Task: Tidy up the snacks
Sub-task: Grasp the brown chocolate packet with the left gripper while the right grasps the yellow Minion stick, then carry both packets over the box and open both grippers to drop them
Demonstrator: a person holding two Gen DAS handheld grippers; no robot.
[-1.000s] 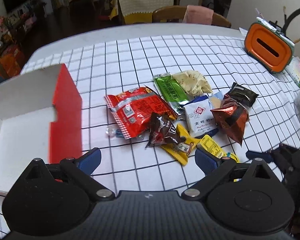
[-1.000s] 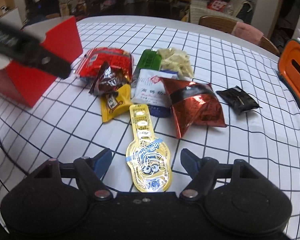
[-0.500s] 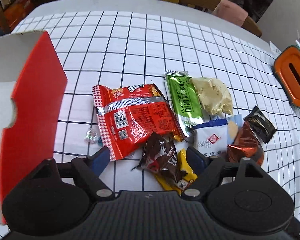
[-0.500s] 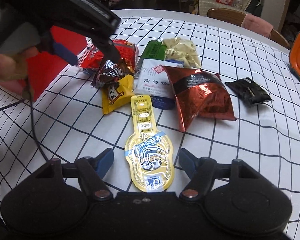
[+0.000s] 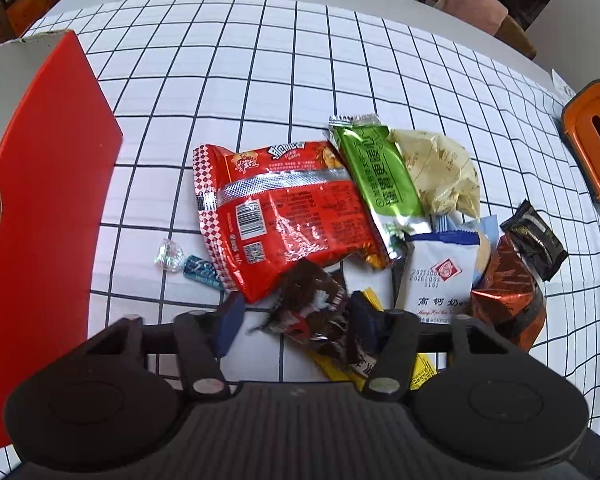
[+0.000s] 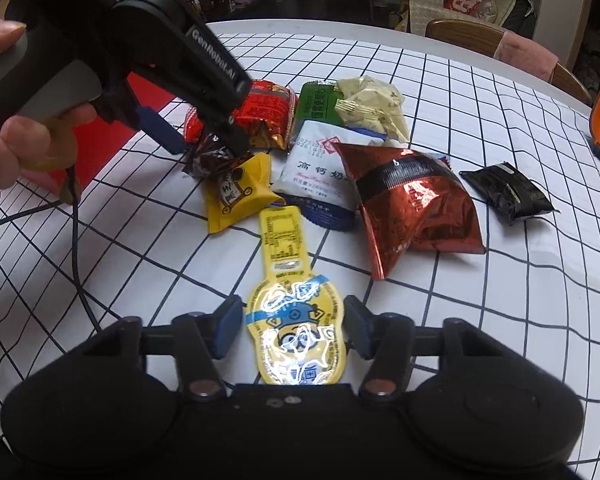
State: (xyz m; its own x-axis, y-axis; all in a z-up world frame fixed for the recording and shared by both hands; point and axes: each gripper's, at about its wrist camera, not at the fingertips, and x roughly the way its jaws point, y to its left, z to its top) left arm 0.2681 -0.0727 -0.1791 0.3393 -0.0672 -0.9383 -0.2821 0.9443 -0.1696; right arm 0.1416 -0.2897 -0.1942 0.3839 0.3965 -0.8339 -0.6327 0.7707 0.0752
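A pile of snack packets lies on the checked tablecloth. My left gripper [image 5: 296, 322] points steeply down over a brown chocolate packet [image 5: 312, 308]. Its jaws are closing; the right pad touches the packet and the left pad stands a little off it. The right wrist view shows that left gripper [image 6: 208, 148], held in a hand, straddling the brown packet [image 6: 210, 160]. My right gripper [image 6: 294, 330] is closing around a flat yellow cartoon pouch [image 6: 296, 320]. The pads sit at the pouch's edges and the pouch is undeformed. An open red box [image 5: 40, 220] stands to the left.
The pile holds a red bag [image 5: 280, 216], a green packet [image 5: 376, 172], a beige packet [image 5: 440, 172], a white packet [image 5: 440, 280], a red foil bag [image 6: 416, 200], a black packet [image 6: 508, 192] and a yellow packet [image 6: 240, 196]. Small candies [image 5: 168, 256] lie loose. An orange container [image 5: 596, 148] stands far right.
The left gripper came down over the pile and its jaws narrowed around the brown packet. The right gripper stayed put while its jaws narrowed around the yellow pouch.
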